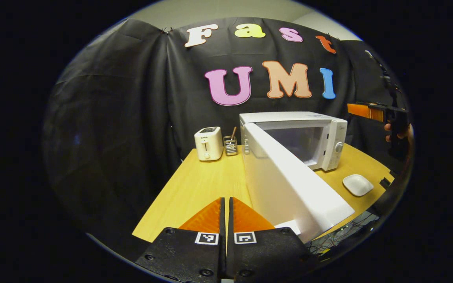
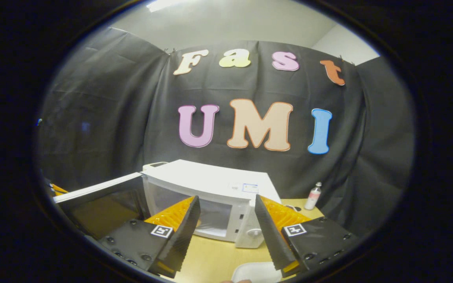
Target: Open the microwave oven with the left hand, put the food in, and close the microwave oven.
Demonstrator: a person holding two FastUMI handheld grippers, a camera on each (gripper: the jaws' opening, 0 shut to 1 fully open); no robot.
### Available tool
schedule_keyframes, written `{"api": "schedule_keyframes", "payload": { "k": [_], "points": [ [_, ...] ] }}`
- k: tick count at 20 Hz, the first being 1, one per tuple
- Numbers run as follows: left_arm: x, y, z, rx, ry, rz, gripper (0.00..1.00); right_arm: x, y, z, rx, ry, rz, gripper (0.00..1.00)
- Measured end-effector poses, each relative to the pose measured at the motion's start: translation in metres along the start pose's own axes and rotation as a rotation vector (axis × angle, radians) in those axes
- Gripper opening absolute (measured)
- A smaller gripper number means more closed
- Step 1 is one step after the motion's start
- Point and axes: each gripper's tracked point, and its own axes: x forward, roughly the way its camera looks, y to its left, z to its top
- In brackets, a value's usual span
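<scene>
One step of three looks done: the microwave oven (image 1: 321, 137) stands on the table (image 1: 199, 188) with its door (image 1: 289, 184) swung wide toward the near edge, the cavity open behind it; the left gripper (image 1: 226, 212) sits low at the near side of the table, just beside the door's outer face, its fingers pressed together on nothing. The right gripper (image 2: 226, 228) is held in front of the oven with its fingers spread and nothing between them; in the left gripper view it shows far off at the right, raised above the oven's height, a hand (image 1: 397, 133) around its grip.

The food step appears to be in hand; a small white dish (image 1: 357, 184) rests on the table in front of the oven's control side, well apart from the door, and whether it carries anything I cannot tell. Next, I judge, the right gripper must drop to the dish, take its rim, then carry it level through the opening; the left should keep off the door until that is done.
</scene>
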Motion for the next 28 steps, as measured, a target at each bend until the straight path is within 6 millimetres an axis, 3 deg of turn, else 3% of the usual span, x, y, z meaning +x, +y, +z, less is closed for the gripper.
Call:
{"api": "schedule_keyframes", "payload": {
  "k": [3,9,13,20,28],
  "points": [
    [0.011,-0.01,-0.003,0.015,0.008,-0.006,0.0,0.001,-0.016,0.001,0.009,0.005,-0.033,0.83],
    [0.031,-0.076,0.008,0.067,-0.006,-0.147,0.0,0.003,-0.038,-0.002,0.04,0.037,-0.09,0.84],
    [0.043,-0.092,0.019,0.114,-0.021,-0.206,0.01,-0.011,-0.059,0.005,0.03,0.041,-0.139,0.83],
    [0.069,-0.134,0.036,0.135,-0.034,-0.295,0.0,-0.054,-0.104,0.011,0.004,0.047,-0.224,0.83],
    [0.096,-0.16,0.045,0.129,-0.022,-0.318,0.0,-0.074,-0.137,0.01,0.022,0.06,-0.29,0.83]
  ]
}}
